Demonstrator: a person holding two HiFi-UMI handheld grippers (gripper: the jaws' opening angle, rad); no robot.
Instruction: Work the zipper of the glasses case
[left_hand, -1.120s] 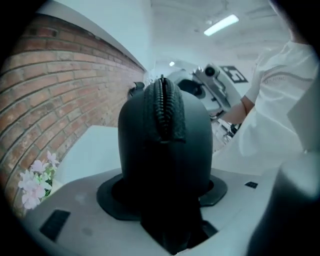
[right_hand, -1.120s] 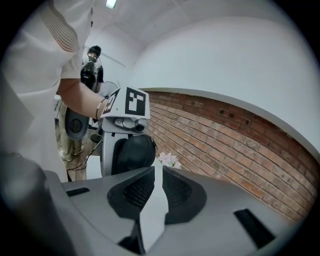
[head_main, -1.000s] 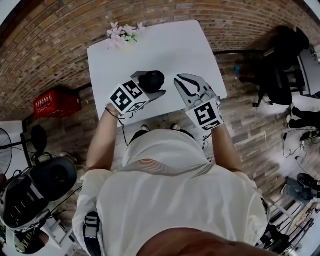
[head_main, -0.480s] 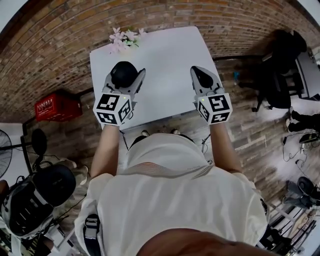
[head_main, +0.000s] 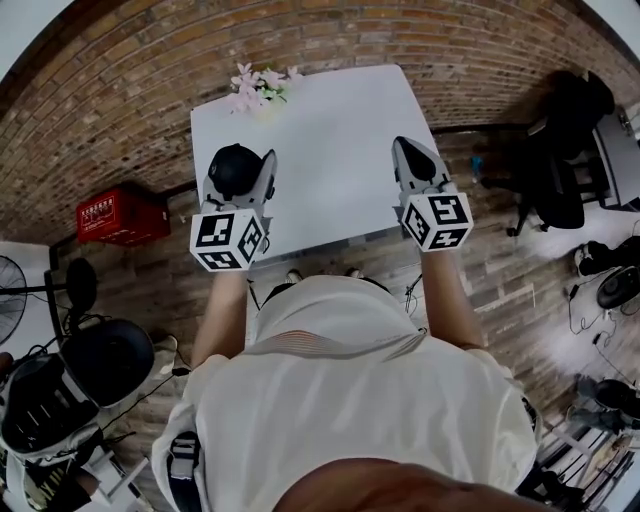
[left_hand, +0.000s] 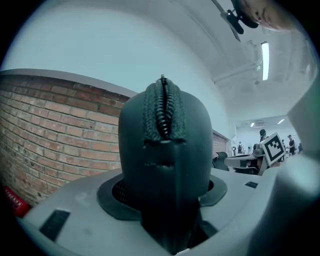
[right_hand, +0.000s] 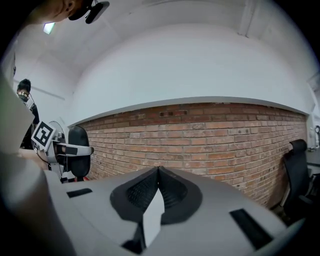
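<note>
While the dark glasses case (head_main: 233, 176) is clamped between the jaws of the left gripper (head_main: 241, 160), it is held over the near left part of the white bench (head_main: 330, 130). In the left gripper view the case is seen end-on and upright, with the zipper (left_hand: 162, 107) running over its top; the visible teeth appear meshed. The right gripper (head_main: 408, 150) is recorded with jaws pressed together on nothing, over the bench's right edge, well apart from the case. Pink flowers (head_main: 258, 85) are noted at the far corner.
</note>
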